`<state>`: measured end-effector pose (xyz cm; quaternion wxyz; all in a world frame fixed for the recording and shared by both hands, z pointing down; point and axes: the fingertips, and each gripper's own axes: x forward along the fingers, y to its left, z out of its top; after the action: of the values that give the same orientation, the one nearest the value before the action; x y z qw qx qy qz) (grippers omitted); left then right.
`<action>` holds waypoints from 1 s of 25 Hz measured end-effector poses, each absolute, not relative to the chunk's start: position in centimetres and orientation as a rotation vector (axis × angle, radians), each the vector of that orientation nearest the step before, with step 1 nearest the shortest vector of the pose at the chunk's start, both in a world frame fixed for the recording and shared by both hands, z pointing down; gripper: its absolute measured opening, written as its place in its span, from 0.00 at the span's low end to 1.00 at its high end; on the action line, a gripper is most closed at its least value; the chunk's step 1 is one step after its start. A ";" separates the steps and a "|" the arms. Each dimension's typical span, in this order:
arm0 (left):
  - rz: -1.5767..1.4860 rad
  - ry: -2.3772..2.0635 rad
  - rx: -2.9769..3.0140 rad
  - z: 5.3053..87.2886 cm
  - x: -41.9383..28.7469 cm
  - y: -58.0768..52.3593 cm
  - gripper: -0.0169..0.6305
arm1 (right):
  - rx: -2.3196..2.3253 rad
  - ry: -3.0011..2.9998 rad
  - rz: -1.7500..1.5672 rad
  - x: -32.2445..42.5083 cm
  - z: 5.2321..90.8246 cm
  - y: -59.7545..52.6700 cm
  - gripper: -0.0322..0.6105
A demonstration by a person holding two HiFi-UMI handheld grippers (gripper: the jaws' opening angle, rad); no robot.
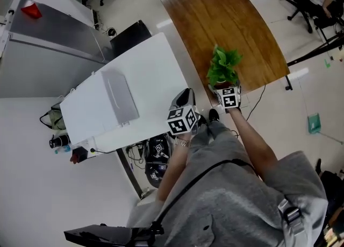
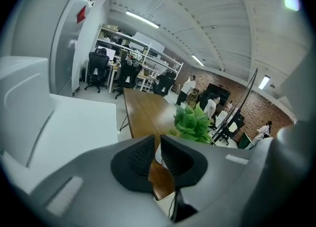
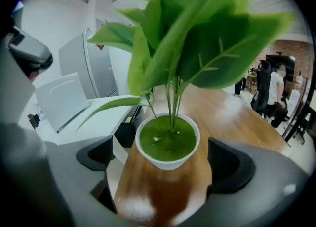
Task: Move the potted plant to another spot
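One potted plant (image 3: 168, 142) standing on one wooden surface (image 1: 215, 15) near its 6 o'clock edge, two grippers, right gripper (image 1: 228, 91) wide open, one jaw either side of the white pot, not touching it, left gripper (image 2: 157, 154) at its 9 o'clock, closed and empty

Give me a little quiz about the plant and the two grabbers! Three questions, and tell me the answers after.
1. True or false: the right gripper is squeezing the potted plant.
2. What does the potted plant stand on? A. a glass shelf. B. the wooden table. C. a carpet.
3. Fill the gap: the left gripper is shut and holds ____.

Key: 1 false, because its jaws stand wide open, one on each side of the pot, without touching it. 2 B. 3 nothing.
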<state>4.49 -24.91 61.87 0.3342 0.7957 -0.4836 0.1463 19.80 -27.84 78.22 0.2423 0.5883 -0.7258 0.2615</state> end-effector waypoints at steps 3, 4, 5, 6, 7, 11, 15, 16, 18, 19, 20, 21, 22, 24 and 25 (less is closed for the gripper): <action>0.393 -1.259 2.073 62.0 4.0 -25.2 0.11 | 1.602 -1.953 0.701 20.3 79.6 -29.8 0.96; 0.395 -1.260 2.066 62.2 3.8 -25.4 0.11 | 1.597 -1.939 0.700 20.5 80.2 -30.4 0.96; 0.395 -1.261 2.060 62.2 3.6 -25.6 0.11 | 1.593 -1.929 0.705 20.6 80.6 -31.1 0.96; 0.397 -1.262 2.055 62.3 3.4 -25.8 0.11 | 1.587 -1.923 0.715 20.7 81.0 -31.7 0.96; 0.401 -1.262 2.050 62.4 3.2 -25.9 0.11 | 1.582 -1.919 0.726 20.7 81.4 -32.1 0.96; 0.402 -1.279 2.025 63.0 2.0 -26.0 0.11 | 1.580 -1.947 0.699 20.9 81.5 -33.0 0.96; 0.378 -1.307 2.003 63.0 0.9 -26.7 0.11 | 1.524 -1.953 0.673 20.8 81.4 -32.6 0.94; 0.370 -1.314 1.998 62.9 0.6 -26.8 0.11 | 1.513 -1.961 0.657 20.6 81.1 -32.6 0.93; 0.352 -1.334 1.987 62.8 0.0 -27.0 0.11 | 1.488 -1.995 0.634 19.6 79.8 -32.8 0.93; 0.344 -1.349 1.979 62.7 -0.5 -27.1 0.11 | 1.473 -2.022 0.628 18.5 78.9 -33.0 0.93; 0.335 -1.369 1.968 62.7 -1.0 -27.2 0.11 | 1.454 -2.058 0.623 17.1 77.9 -33.2 0.93; 0.328 -1.394 1.954 62.7 -1.8 -27.3 0.11 | 1.424 -2.100 0.618 15.1 76.9 -33.5 0.93; 0.321 -1.424 1.936 62.7 -2.7 -27.2 0.11 | 1.382 -2.147 0.616 12.6 76.0 -33.7 0.93; 0.309 -1.489 1.893 62.6 -5.0 -27.0 0.11 | 1.267 -2.246 0.620 6.5 74.5 -33.8 0.93; 0.307 -1.521 1.868 62.6 -6.1 -26.6 0.11 | 1.199 -2.290 0.616 3.3 74.1 -33.6 0.93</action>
<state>-6.11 -26.65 62.61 0.3489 0.7209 -0.5870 0.1186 3.34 -33.62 74.06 0.2398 0.4380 -0.8367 0.2249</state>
